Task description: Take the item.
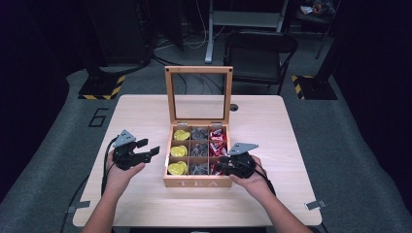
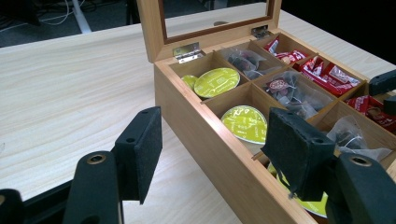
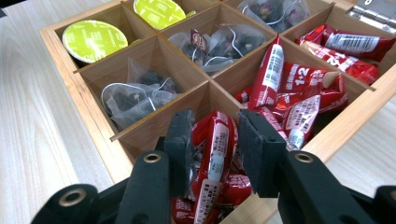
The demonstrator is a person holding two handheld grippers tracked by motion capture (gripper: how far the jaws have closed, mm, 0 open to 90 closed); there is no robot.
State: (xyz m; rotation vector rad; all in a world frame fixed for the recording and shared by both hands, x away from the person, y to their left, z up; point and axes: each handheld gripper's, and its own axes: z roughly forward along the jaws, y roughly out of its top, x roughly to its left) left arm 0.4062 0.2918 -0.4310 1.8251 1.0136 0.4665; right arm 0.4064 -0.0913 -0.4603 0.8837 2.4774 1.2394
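On pale wooden table (image 1: pixel 145 111), dark room: left gripper (image 1: pixel 148 148) apart, right gripper (image 3: pixel 215 140) astride red sachet (image 3: pixel 215 158), not clamped

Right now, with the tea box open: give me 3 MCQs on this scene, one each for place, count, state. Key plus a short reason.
1. Where are the right gripper's jaws?
A. Over the front compartment of red sachets
B. Over a green capsule
C. On the bare table

2. How many compartments does the tea box have?
A. Four
B. Six
C. Nine

3. How is the lid?
A. Shut flat
B. Standing open
C. Lying on the table

Key: 1 A, a red sachet sits between its pads; 2 C, three rows of three; 3 B, the glass-paned lid stands upright on its hinges.
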